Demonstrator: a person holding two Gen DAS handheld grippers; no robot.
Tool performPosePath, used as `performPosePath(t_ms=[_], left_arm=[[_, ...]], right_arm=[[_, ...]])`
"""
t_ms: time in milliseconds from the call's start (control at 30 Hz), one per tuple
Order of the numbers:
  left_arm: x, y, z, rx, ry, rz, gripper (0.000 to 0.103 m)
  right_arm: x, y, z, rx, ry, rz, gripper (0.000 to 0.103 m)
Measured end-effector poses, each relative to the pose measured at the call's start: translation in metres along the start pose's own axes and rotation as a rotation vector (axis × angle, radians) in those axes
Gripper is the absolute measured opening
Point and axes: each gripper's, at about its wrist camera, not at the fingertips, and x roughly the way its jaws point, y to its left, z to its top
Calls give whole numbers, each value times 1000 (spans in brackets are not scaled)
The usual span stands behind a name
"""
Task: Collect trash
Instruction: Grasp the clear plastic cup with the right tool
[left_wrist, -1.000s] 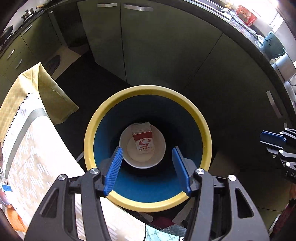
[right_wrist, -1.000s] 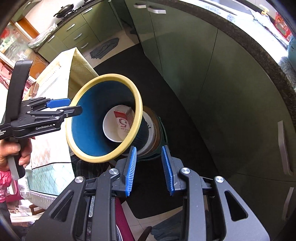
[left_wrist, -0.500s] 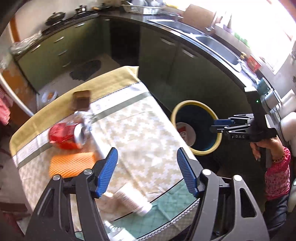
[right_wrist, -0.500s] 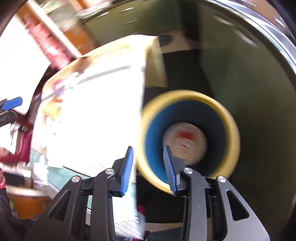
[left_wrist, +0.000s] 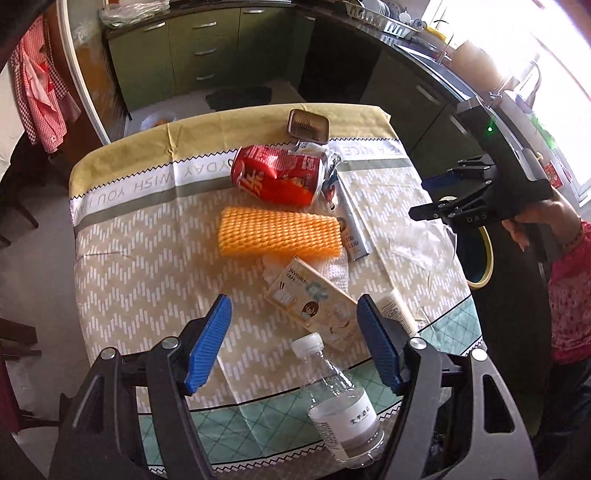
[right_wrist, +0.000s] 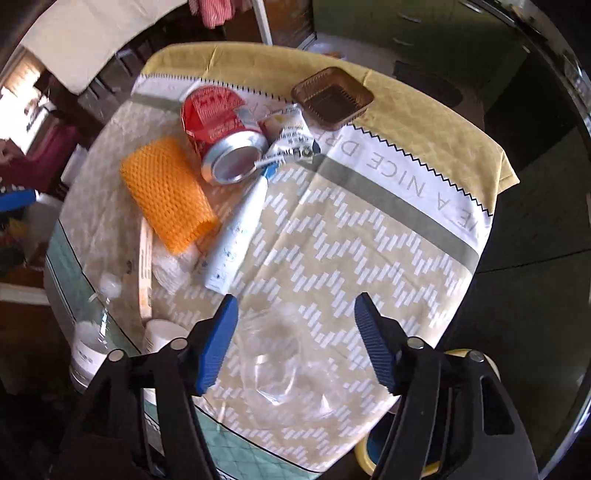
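Note:
Trash lies on the patterned tablecloth (left_wrist: 147, 266): a crushed red can (left_wrist: 279, 173) (right_wrist: 221, 129), an orange foam net (left_wrist: 280, 232) (right_wrist: 168, 192), a tape box (left_wrist: 314, 302), a clear bottle (left_wrist: 343, 406) and a silver tube (left_wrist: 351, 225) (right_wrist: 240, 229). My left gripper (left_wrist: 293, 343) hangs over the table's near edge, its jaws opening, with the bottle's cap and the box's end below the gap and untouched. My right gripper (right_wrist: 297, 332) (left_wrist: 443, 195) hovers above a crumpled clear plastic film (right_wrist: 284, 365) (left_wrist: 417, 240), its jaws opening with nothing pressed between them.
The blue bin with a yellow rim (left_wrist: 484, 258) (right_wrist: 369, 454) stands on the floor beside the table's right edge. A brown plastic tray (left_wrist: 308, 125) (right_wrist: 332, 96) sits at the far end of the cloth. Green kitchen cabinets (left_wrist: 207, 48) line the back. A person's hand (left_wrist: 535, 218) holds the right gripper.
Both grippers swung away from above the bin, where a carton lies in a white bowl, to above the table. Both pairs of jaws stand wider than before.

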Motion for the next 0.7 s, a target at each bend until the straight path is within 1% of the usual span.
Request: performPosePath(t_ms=[100,200,300,367,433,467,500,533,600,667,700], left_arm=[[8,6,-3,4,8,-15,67],[12,5,-3,18,14,-38,67],[14,0,-2,35,14,-46,67],[15,-4,-2,38,21,-52,67],[18,-7,-3,36,36,-56,67],[20,-9,-3,34,47,-57,67],[23,-10,-4,31,60,-59,67],[26,-11,-4,27,73,-62,67],[36,-13,-5,8,109,-61,68],[50,-14,-4,-19,155,-58,68],[57,-14,-3,-32,175,-53,68]], right_arm=[[13,4,-15,-94,114,-24,75],[24,14,-30,-175,190,-41,83],[39,20,-37,-200,228,-40,83],[49,24,-38,-217,244,-56,83],[58,28,-40,-229,253,-54,83],[62,30,-41,-236,255,-52,82],[65,32,-42,-241,255,-57,75],[68,34,-43,-242,255,-65,65],[70,35,-50,-240,247,-71,64],[68,36,-55,-233,239,-71,61],[65,37,-60,-226,229,-70,61]])
